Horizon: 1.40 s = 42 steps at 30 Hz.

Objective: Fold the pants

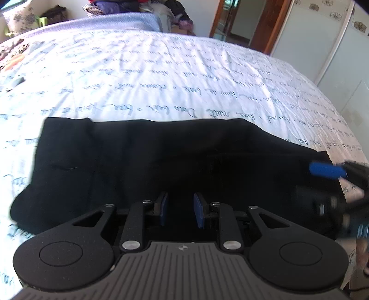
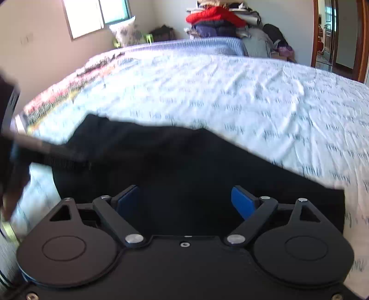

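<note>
Scene: black pants (image 1: 161, 166) lie flat on a bed (image 1: 184, 76) spread with a white script-printed sheet, in a sunlit bedroom with a heap of clothes (image 2: 219, 20) at the far side.

Pants: a dark, roughly rectangular slab near the bed's front edge, its far edge straight. The shape reads as already doubled over, legs stacked, though the black cloth hides the layers.

Left tongs (image 1: 180, 210): poised low over the near edge of the pants, blue pads set a little apart, nothing visibly between them. Judged released.

Right tongs (image 2: 186, 203): spread wide above the cloth toward the right end of the garment, gripping nothing. From the left wrist camera they appear as a blurred blue fingertip over the right end of the pants.

Blur: the right wrist view is smeared, which suggests that hand is in motion.

Progress: a judgement only, but at least one fold looks done, and the bundle lies tidy without loose legs trailing.

Left to do: probably one more fold across the length, or simply a final smoothing. Whether the person considers the job finished cannot be told.
</note>
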Available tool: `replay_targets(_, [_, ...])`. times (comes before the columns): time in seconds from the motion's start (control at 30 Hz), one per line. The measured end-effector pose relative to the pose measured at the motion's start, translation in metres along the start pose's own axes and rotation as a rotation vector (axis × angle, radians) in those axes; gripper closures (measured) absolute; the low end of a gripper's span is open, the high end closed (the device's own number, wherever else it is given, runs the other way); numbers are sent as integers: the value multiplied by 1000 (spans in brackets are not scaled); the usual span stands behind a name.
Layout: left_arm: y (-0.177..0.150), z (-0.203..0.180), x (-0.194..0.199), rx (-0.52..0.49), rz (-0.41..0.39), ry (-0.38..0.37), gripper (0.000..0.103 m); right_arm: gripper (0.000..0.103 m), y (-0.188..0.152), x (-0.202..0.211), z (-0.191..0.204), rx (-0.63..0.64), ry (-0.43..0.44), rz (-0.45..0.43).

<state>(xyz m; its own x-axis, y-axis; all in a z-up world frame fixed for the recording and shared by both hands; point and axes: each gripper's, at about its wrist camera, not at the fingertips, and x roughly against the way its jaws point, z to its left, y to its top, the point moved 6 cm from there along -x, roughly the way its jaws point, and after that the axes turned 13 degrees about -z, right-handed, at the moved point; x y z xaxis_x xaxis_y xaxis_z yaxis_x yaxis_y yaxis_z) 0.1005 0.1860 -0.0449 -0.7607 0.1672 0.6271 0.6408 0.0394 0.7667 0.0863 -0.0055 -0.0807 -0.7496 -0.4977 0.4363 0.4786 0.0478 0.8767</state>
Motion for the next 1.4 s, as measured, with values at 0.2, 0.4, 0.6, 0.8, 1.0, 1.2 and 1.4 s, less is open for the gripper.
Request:
replay_targets(0.2, [-8,15,34,12,-64,32,70,15,10,-50,14,-260,185,70])
replay_targets(0.4, [-10,41,61,59,-97,63,70,14,-3,-74,25,-318,172,141])
replay_targets(0.6, [-8,56,72,95,-109,58,70,9,5,-77,48,-242,222,95])
replay_targets(0.8, [11,108,116,210,-189,97,67,7,2,-69,71,-100,170,90])
replay_targets(1.0, [21,155,146,305,-265,217,65,7,-9,-25,190,499,221,-170])
replay_targets(1.2, [11,149,147,316,-263,203,58,28,-46,-51,238,853,184,-158])
replay_targets(1.4, [0,156,146,347,-262,194,58,43,-58,-77,251,1011,125,-134])
